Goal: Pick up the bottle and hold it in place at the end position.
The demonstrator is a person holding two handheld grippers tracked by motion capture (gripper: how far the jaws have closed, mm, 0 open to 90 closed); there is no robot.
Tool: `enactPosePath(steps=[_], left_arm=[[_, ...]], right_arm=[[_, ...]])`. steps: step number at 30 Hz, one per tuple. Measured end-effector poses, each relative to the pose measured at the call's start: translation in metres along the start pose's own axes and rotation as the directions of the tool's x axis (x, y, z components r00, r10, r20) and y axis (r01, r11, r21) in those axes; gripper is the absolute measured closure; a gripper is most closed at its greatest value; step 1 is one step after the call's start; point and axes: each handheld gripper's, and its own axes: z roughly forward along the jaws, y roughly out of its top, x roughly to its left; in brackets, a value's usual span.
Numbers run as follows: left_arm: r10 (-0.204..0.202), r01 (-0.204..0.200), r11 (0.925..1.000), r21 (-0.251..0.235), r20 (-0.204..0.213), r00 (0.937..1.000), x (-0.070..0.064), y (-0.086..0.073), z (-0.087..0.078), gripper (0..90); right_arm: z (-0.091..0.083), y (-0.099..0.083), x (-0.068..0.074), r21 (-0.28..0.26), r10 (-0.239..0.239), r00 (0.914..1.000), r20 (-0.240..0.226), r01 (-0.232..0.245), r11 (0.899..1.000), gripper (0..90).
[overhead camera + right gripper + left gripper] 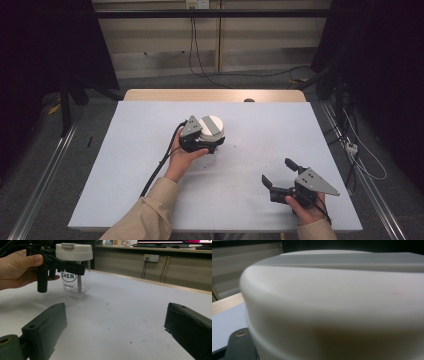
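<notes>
A clear plastic cup (212,126) with a white lid and a grey flap stands near the middle of the table. Black lettering shows on the cup's (75,280) wall. My left gripper (208,141) comes at it from the near left, jaws astride it just under the lid, shut on it. From the left gripper view the lid (332,302) is very close and blurred, with one jaw at the bottom left. My right gripper (276,170) rests low at the near right, open, jaws wide apart and nothing between them (116,312).
A pale sheet (150,165) covers the table; a wooden strip (215,95) shows at the far edge with a small dark object (248,100) on it. Cables (200,65) lie on the floor beyond. Metal rails (45,175) run along both sides.
</notes>
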Motion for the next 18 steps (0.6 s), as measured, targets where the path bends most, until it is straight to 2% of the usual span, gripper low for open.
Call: enactPosePath(steps=[18], left_arm=[[0.008, -0.008, 0.9999, 0.013, 0.005, 1.0000, -0.0042, -0.0033, 0.0082, 18.4]], right_arm=[[0.0004, -0.0004, -0.0003, 0.002, 0.002, 1.0000, 0.001, -0.002, 1.000, 3.7]])
